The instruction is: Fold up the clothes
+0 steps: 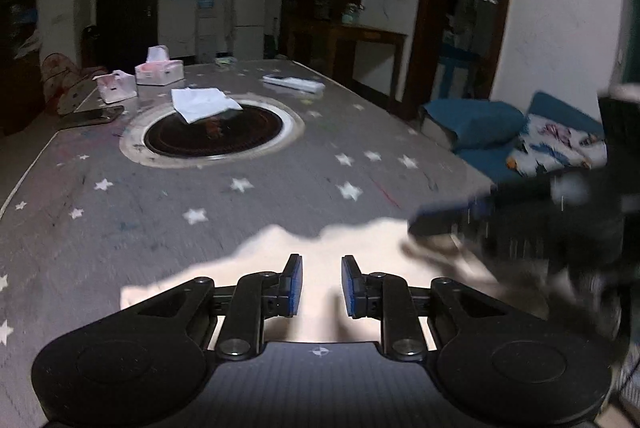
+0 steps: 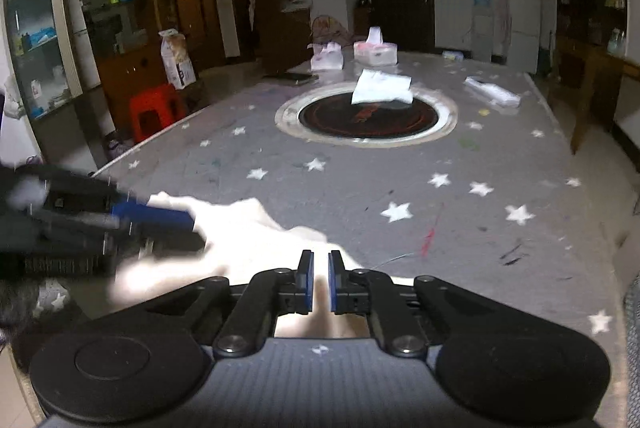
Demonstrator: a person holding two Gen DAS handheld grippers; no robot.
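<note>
Tongs left (image 1: 322, 286) parted, right (image 2: 320, 282) nearly together, over limp pale garment (image 2: 256, 228); pinch its 12 o'clock edge.

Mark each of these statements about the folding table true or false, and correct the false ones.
1. A pale garment lies under both grippers. True.
2. The left gripper has its fingers pressed tightly together. False: a gap shows between them.
3. The tablecloth carries white stars. True.
4. A white cloth lies partly over the round inset. True.
5. The red stool stands on the table. False: it stands on the floor beside it.
</note>
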